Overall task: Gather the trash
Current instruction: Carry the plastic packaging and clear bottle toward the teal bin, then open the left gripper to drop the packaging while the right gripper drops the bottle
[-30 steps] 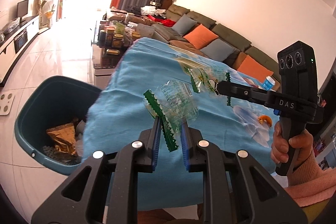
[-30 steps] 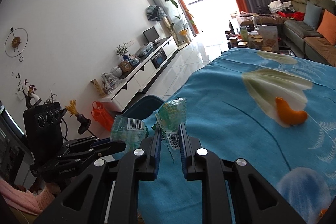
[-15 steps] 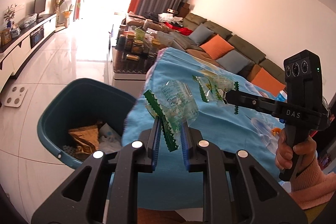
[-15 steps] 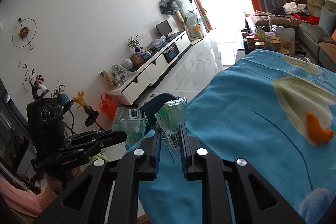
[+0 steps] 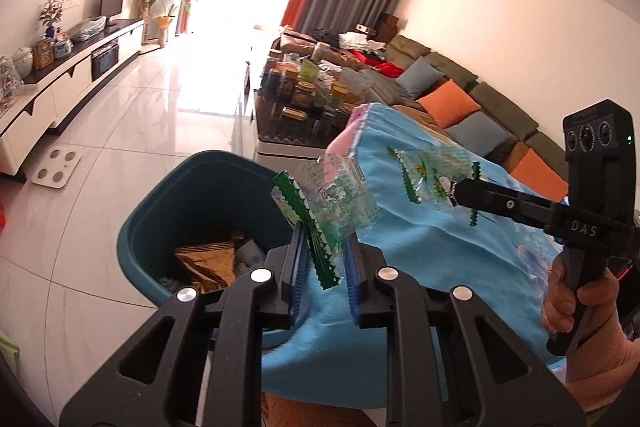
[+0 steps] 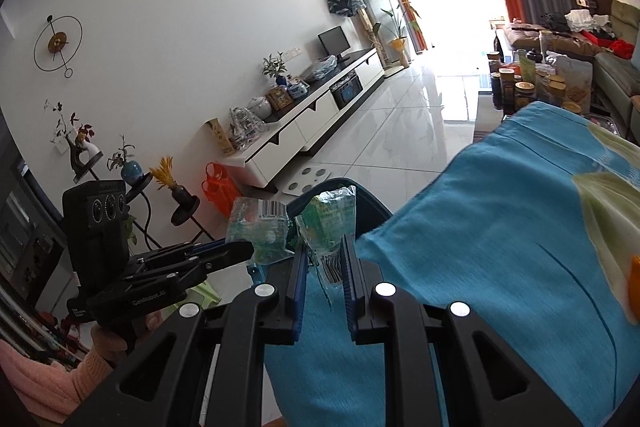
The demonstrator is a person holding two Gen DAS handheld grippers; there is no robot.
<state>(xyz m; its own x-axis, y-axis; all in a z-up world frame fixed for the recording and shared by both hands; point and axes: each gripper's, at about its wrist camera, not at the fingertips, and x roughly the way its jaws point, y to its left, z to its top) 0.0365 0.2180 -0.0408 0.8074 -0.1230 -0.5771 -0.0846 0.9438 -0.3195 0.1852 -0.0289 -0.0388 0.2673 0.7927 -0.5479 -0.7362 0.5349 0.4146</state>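
My left gripper (image 5: 325,247) is shut on a clear plastic wrapper with green zigzag edges (image 5: 332,207), held in the air over the near rim of the teal trash bin (image 5: 168,203). The bin holds a gold foil bag (image 5: 208,259) and other scraps. My right gripper (image 6: 325,255) is shut on a second clear green-printed wrapper (image 6: 330,223), held above the edge of the blue tablecloth (image 6: 500,247). In the left wrist view the right gripper (image 5: 460,193) holds its wrapper (image 5: 432,175) over the cloth. In the right wrist view the left gripper (image 6: 248,251) holds its wrapper (image 6: 260,227).
The bin stands on the white tiled floor (image 5: 120,131) against the table's edge. A coffee table with jars (image 5: 304,99) and a sofa with orange cushions (image 5: 448,99) lie beyond. A white TV cabinet (image 6: 320,115) runs along the wall. A white scale (image 5: 56,167) lies on the floor.
Both grippers have moved left off the table toward the bin, each keeping its wrapper. The bin now sits closer and more central in the left wrist view.
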